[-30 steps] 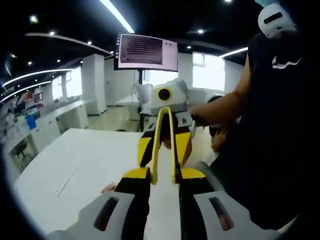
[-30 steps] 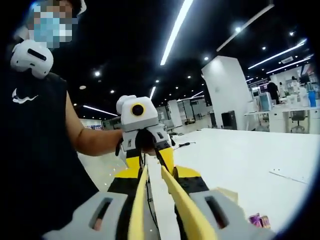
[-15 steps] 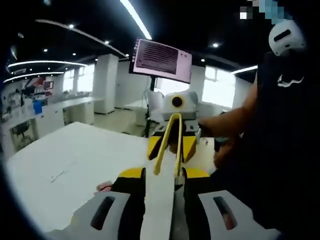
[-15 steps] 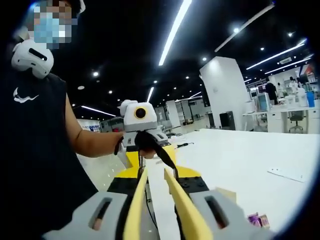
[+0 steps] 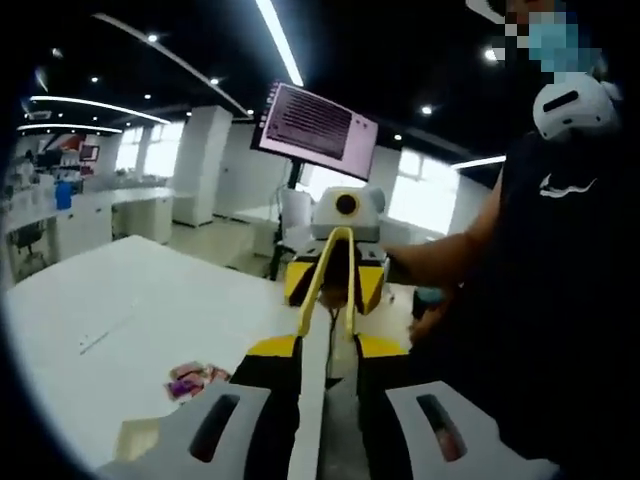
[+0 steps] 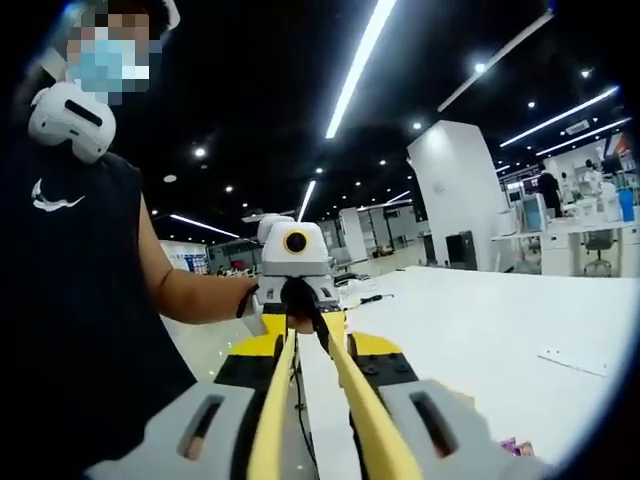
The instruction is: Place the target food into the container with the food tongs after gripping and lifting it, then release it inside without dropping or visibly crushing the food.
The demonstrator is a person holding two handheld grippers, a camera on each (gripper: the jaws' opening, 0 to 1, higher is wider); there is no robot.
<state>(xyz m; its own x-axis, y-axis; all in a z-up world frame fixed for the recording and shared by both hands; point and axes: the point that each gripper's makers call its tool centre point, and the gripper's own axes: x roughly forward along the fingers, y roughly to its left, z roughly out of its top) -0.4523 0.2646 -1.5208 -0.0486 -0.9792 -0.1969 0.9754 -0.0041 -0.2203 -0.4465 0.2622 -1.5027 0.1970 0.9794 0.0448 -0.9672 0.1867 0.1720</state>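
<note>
The yellow food tongs (image 6: 320, 400) sat clamped between my right gripper (image 6: 318, 352) jaws, arms apart, above the white table (image 6: 480, 320). My left gripper (image 5: 325, 345) pinched their far end. A pink-wrapped food item (image 5: 190, 380) lay on the table.

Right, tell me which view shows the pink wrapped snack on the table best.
The left gripper view: the pink wrapped snack lies in full sight on the white table. The right gripper view catches just a sliver of it at the lower edge.
</note>
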